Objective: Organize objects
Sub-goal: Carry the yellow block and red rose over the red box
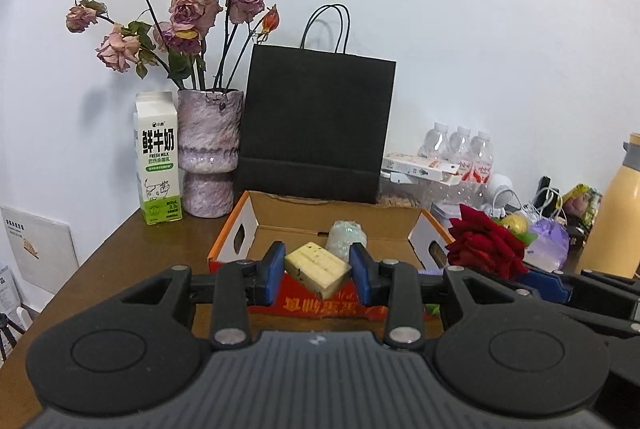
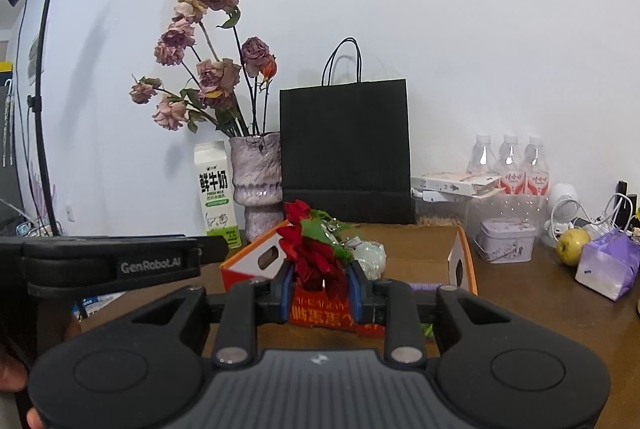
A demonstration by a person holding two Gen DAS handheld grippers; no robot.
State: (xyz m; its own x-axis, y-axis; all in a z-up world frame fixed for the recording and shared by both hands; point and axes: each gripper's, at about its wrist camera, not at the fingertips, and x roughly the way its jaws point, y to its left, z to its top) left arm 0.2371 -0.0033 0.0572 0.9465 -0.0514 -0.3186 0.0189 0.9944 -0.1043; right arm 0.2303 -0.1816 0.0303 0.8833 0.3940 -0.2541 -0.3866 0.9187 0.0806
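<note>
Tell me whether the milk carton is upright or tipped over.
Upright. The milk carton stands on its base on the table, gabled top up, beside the vase.

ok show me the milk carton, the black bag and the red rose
milk carton (image 1: 157,157): left wrist view, front label.
black bag (image 1: 318,121): left wrist view, middle of its front face.
red rose (image 2: 316,261): right wrist view, petals between the gripper's fingers.

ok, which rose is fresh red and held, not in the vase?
The red rose clamped in the right gripper, over the cardboard box. The dried pink roses stand faded in the vase.
</note>
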